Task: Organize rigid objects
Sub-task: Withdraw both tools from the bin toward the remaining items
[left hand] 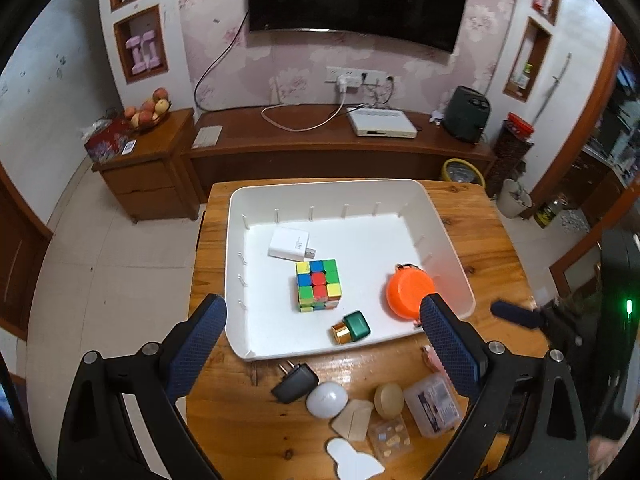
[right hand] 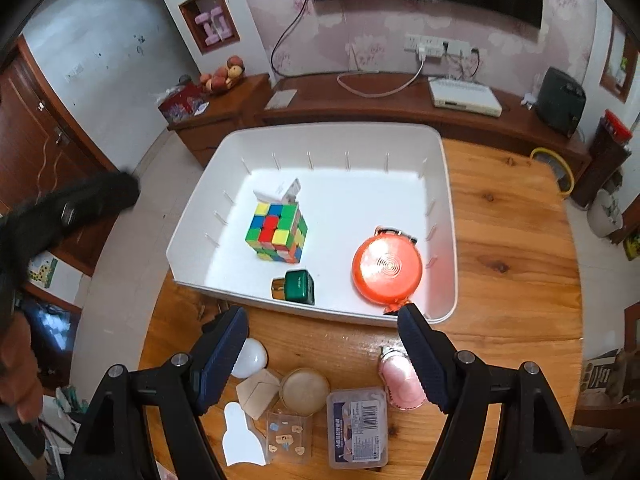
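Sorting in progress: the white bin (left hand: pixel 448 240) on the wooden surface (right hand: pixel 500 240) already holds a puzzle cube (left hand: pixel 319 285), white charger (left hand: pixel 290 243), orange disc (right hand: pixel 387 269) and green-capped bottle (right hand: pixel 294 285) — grouped for storage. Left gripper (left hand: pixel 322 320) and right gripper (right hand: pixel 322 332) hover with fingers spread, empty, above the unsorted items — black plug (left hand: pixel 294 382), white bulb (left hand: pixel 327 399), clear box (right hand: pixel 357 420).

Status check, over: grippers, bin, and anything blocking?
Left gripper and right gripper open, empty. White bin holds Rubik's cube, three more items. Black charger and others wait on table; nothing blocking.
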The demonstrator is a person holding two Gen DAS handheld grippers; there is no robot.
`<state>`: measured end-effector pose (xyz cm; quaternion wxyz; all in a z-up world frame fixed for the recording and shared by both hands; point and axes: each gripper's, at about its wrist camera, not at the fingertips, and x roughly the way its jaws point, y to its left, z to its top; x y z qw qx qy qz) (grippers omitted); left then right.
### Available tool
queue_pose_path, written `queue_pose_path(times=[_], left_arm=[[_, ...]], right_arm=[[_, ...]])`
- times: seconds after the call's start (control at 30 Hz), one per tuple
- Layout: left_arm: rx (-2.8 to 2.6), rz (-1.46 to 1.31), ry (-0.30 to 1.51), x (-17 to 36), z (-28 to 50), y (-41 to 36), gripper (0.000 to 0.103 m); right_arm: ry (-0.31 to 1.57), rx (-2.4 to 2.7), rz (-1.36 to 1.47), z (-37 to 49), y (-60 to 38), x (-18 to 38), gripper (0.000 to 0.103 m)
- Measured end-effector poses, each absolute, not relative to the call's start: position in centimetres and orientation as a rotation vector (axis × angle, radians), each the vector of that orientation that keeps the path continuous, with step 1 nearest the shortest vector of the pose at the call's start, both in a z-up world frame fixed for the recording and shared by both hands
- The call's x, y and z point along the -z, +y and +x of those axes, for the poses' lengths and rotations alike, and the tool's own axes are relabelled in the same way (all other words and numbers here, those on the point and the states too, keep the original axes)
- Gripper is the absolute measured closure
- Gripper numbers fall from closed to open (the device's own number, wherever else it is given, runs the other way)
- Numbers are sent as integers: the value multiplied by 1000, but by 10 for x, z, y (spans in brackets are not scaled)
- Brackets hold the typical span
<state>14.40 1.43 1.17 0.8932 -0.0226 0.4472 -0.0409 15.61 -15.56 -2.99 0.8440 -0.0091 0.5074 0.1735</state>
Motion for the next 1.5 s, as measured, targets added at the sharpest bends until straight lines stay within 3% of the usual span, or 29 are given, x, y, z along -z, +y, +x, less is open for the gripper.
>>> queue_pose_path(times=[0.53, 0.87, 1.5], left_arm=[[207, 45, 887, -10, 92, 17, 5], [291, 144, 970, 36, 80, 0, 5], [60, -89, 1162, 133, 57, 27, 5]], right_arm=[[993, -303, -51, 124, -165, 19, 25], [1073, -232, -82, 104, -177, 65, 25], [1237, -178, -58, 63, -179, 164, 25]])
